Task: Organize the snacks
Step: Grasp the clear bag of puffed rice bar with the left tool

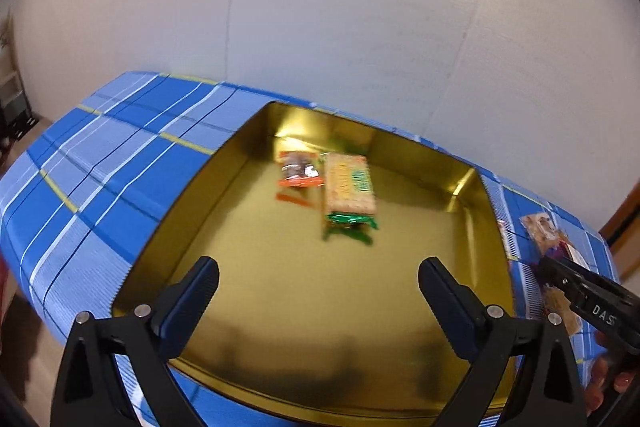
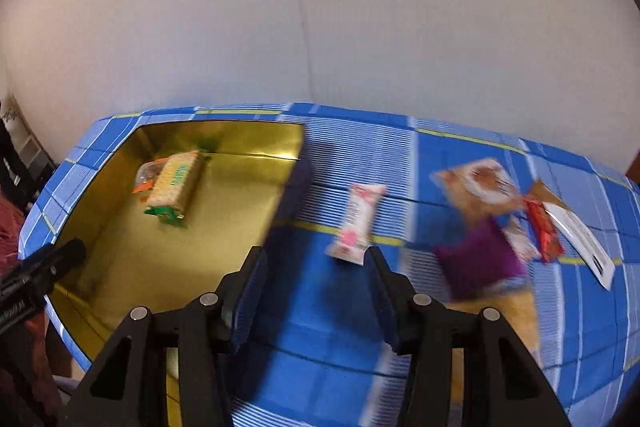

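A gold tin box (image 1: 224, 219) sits on the blue plaid tablecloth and also shows in the right wrist view (image 2: 120, 259). Inside it lie a green-ended cracker pack (image 1: 350, 187) and an orange-edged snack packet (image 1: 298, 171); the right wrist view shows both, the cracker pack (image 2: 176, 183) and the orange packet (image 2: 146, 179). My left gripper (image 1: 318, 291) is open and empty above the tin's near half. My right gripper (image 2: 318, 279) is open and empty over the cloth, just short of a pink-and-white bar (image 2: 356, 223). To the right lie a purple packet (image 2: 478, 259), a tan snack bag (image 2: 476, 187) and a red wrapper (image 2: 544, 227).
The right gripper's tip (image 1: 576, 287) shows at the right edge of the left wrist view, over snacks (image 1: 544, 231) on the cloth. A white card (image 2: 584, 247) lies at the far right. A white wall stands behind the table. The table edge curves off at left.
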